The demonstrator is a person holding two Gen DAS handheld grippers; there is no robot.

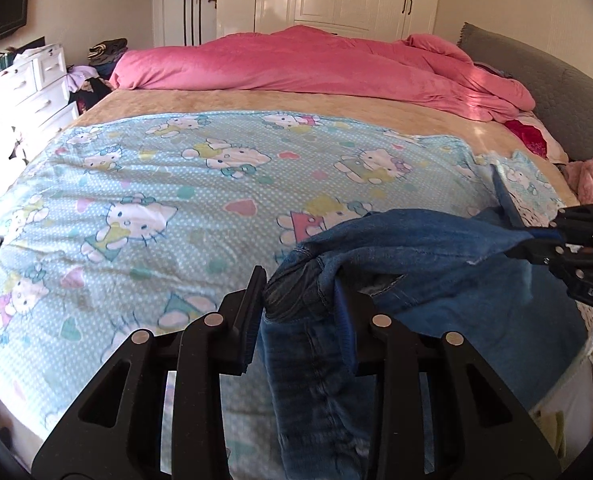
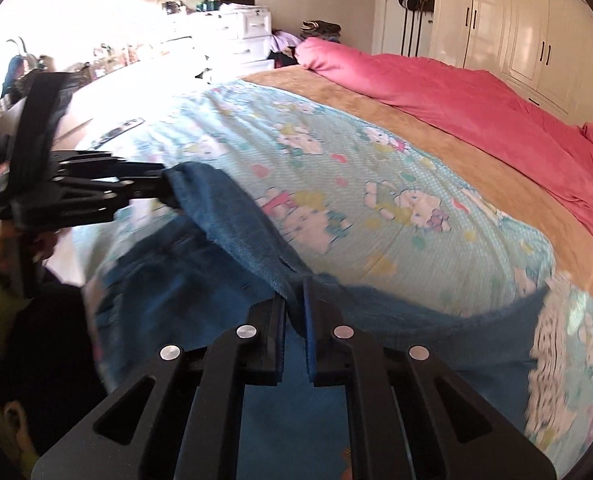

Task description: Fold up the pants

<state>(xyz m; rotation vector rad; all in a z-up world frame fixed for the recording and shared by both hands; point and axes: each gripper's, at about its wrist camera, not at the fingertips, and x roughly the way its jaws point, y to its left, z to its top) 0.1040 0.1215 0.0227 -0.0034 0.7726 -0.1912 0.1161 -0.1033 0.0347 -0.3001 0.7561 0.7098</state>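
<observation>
- Fingers of the left gripper (image 1: pixel 300 312) are clamping a bunched denim edge of the pants (image 1: pixel 408 252).
- Right gripper (image 2: pixel 294 320) fingers are pinching another edge.
- Pants are hanging off the near-right side of the cartoon-print sheet (image 1: pixel 156 184); no fold is showing yet, so folding appears only beginning.

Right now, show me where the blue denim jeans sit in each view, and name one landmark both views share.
Left wrist view: the blue denim jeans fill the lower right, bunched between the near jaws and stretched rightward to the other gripper.
Right wrist view: the jeans run from centre left down to bottom centre, pinched at both ends.
Shared landmark: the pink duvet along the bed's far side.
</observation>
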